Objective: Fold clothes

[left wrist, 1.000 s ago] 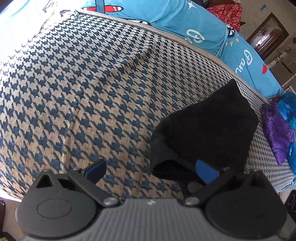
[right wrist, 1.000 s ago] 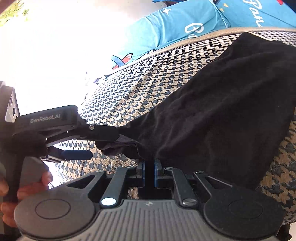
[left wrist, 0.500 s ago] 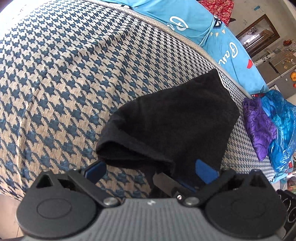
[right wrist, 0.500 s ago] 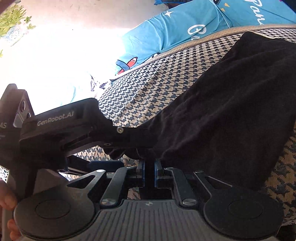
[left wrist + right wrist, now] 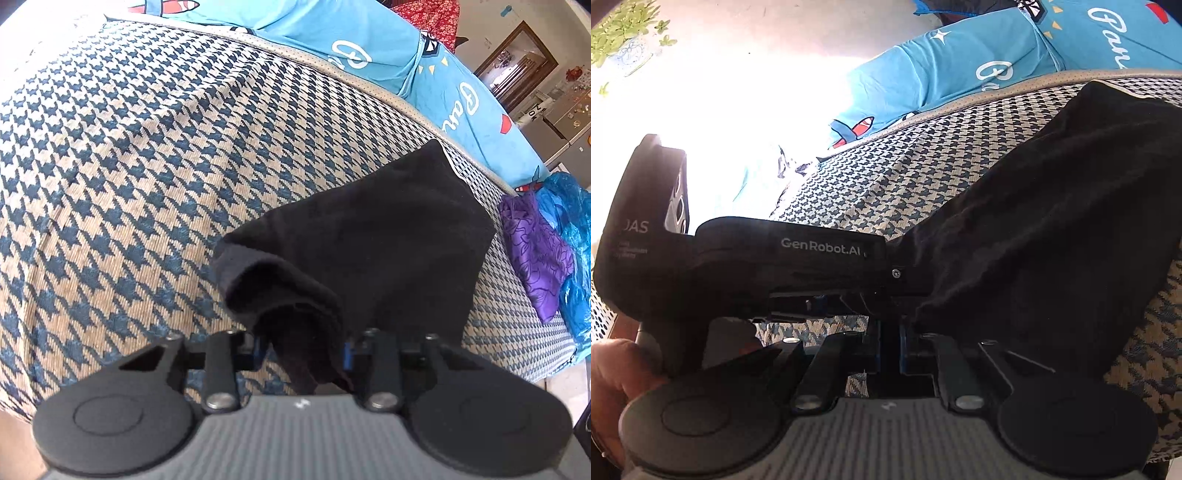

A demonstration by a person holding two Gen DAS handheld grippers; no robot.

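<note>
Black soft-knit garment [image 5: 388, 236], lying rumpled on the blue-and-beige houndstooth woven cover [image 5: 147, 147], near its front edge. Left gripper [image 5: 301, 349] closing now, rolled near corner of the cloth bunched between the blue pads. Right gripper [image 5: 888, 350] clamped almost fully together on a thin strip of the same black fabric. Left gripper's black body reaching across in the right wrist view, bare hand [image 5: 613, 384] on the handle. Beyond, a bright blue printed sheet [image 5: 351, 40]; off to the side, a purple patterned cloth [image 5: 535, 251].

The garment [image 5: 388, 236] lies on the mat [image 5: 147, 147], bedsheet [image 5: 332, 40] behind.
</note>
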